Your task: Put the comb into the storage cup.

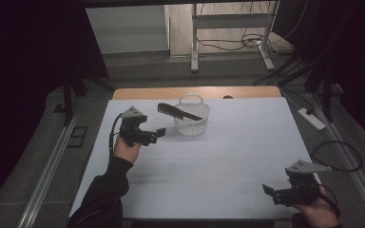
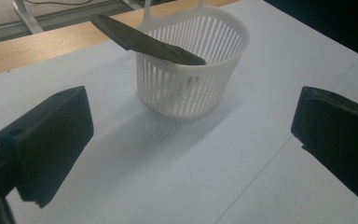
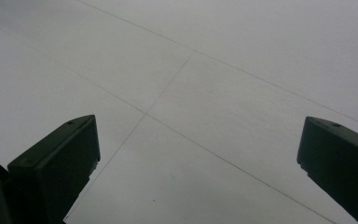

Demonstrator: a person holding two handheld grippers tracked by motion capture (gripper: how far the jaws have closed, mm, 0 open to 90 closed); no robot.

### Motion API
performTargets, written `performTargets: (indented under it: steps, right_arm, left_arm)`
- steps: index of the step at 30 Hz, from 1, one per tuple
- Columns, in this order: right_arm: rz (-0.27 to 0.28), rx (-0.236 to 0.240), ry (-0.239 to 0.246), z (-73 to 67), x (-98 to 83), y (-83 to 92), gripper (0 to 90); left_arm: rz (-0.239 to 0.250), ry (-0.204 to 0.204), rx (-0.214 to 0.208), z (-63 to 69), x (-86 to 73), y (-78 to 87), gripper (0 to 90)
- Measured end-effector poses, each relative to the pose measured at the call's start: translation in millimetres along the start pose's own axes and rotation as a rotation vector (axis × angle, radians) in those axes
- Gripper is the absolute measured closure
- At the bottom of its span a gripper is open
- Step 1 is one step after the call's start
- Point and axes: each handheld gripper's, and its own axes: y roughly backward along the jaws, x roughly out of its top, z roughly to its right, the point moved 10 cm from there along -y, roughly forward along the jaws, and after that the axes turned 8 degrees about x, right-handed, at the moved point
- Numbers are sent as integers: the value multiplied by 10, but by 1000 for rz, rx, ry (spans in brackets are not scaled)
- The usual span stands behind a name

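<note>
While the black comb (image 1: 178,112) lies tilted across the white basket (image 1: 191,124), its right end dips inside the basket and its left end juts out past the rim, up in the air toward your left side. In your left gripper view the comb (image 2: 149,41) rests on the near rim of the slatted basket (image 2: 191,88), one end down inside, the other poking out over the table. The basket stands upright on the far middle of the white table (image 1: 209,166), close to the wooden strip along the far edge, with its loop handle rising at the back.

Your left gripper (image 1: 158,133) sits just beside the basket, to its left, pointing at it. Its jaws stand wide apart with nothing between them; the basket shows in the gap, a little way off, and neither jaw touches it or the comb. Your left hand (image 1: 126,148) holds that gripper above the table.

Your right gripper (image 1: 270,191) is well apart from all this, at the near right corner of the table, pointing left. Its jaws are also spread wide and hold nothing; between them your right gripper view shows bare table (image 3: 214,93) with faint seam lines crossing it. Your right hand (image 1: 316,211) is at the bottom edge of the high view.
</note>
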Motion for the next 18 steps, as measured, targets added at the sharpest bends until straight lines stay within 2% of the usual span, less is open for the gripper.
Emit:
performTargets:
  steps: [18]
  right_arm:
    - [-1, -2, 5, -5, -2, 0, 0]
  left_arm:
    - [-11, -1, -3, 76, -144, 172, 0]
